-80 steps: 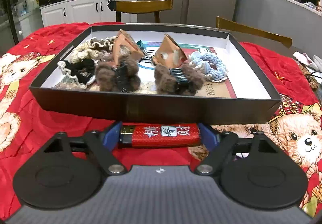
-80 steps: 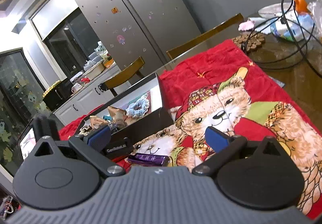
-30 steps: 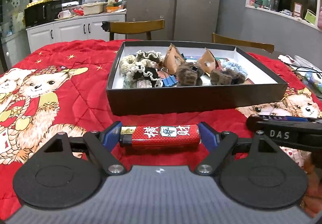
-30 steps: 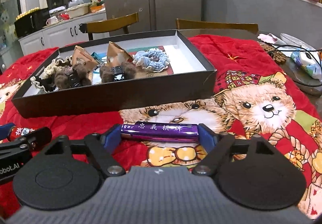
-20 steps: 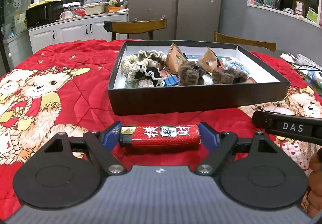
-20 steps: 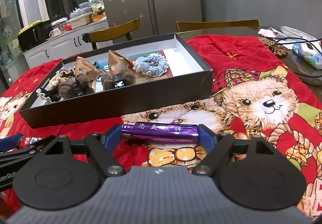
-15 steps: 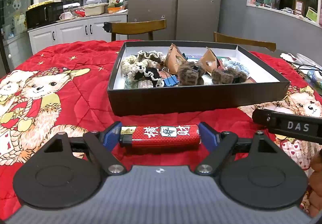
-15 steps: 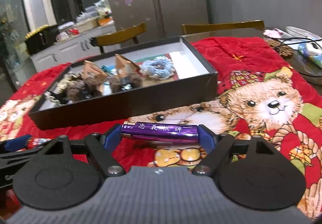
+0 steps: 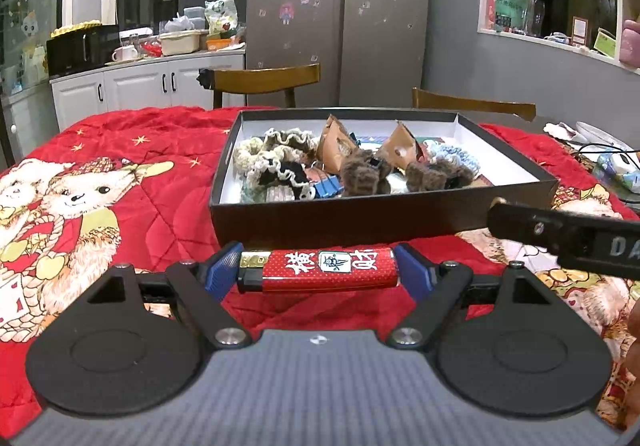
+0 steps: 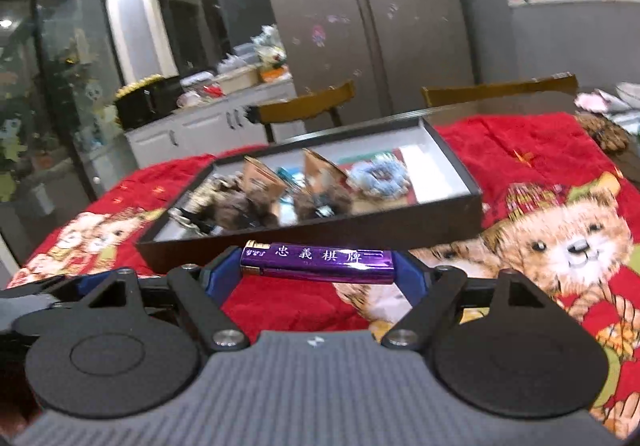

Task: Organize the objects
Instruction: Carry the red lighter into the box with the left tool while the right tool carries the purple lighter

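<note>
My left gripper (image 9: 320, 270) is shut on a red lighter (image 9: 320, 269) held crosswise above the red tablecloth, just in front of the black box (image 9: 380, 215). My right gripper (image 10: 318, 266) is shut on a purple lighter (image 10: 318, 261), also held crosswise in front of the same box (image 10: 312, 232). The box holds scrunchies (image 9: 276, 157), brown furry hair clips (image 9: 366, 173), brown packets (image 9: 334, 141) and a blue scrunchie (image 10: 378, 175). The right gripper's arm (image 9: 568, 232) shows at the right of the left wrist view.
The red bear-print tablecloth (image 9: 120, 181) covers the table. Wooden chairs (image 9: 264, 79) stand behind it, with a fridge (image 9: 340, 13) and kitchen counter (image 9: 152, 77) beyond. Cables and small items (image 9: 612, 161) lie at the table's right edge.
Both grippers have lifted and tilted up a little with their lighters still held. The right gripper view has swung left and blurred slightly; its arm shows higher in the left view.
</note>
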Action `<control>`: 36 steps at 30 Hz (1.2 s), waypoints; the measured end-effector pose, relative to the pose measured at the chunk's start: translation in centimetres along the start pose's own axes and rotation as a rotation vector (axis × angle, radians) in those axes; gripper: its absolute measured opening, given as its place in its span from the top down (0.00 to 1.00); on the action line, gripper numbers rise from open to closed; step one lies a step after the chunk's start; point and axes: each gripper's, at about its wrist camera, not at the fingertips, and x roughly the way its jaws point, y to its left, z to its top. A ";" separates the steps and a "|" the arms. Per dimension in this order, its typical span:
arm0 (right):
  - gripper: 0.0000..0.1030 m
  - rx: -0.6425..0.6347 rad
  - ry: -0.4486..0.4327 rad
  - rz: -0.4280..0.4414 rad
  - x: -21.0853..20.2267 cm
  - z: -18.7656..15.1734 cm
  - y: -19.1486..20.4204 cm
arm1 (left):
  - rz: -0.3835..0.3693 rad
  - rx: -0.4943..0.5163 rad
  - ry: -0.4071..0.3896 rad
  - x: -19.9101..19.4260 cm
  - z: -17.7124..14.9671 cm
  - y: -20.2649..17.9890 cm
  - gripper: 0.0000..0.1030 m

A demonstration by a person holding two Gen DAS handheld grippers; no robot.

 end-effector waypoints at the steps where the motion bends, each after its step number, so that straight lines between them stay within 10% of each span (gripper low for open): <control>1: 0.22 -0.009 -0.006 0.001 -0.2 0.1 0.2 | -0.007 -0.004 -0.003 -0.2 0.1 0.0 0.17; 15: 0.21 0.020 -0.038 0.039 -2.2 5.1 0.4 | -0.020 0.014 -0.130 -2.7 4.5 0.2 0.17; 36: 0.21 0.188 0.006 0.127 3.5 13.6 -3.8 | -0.094 -0.059 -0.064 1.3 15.0 -0.5 0.17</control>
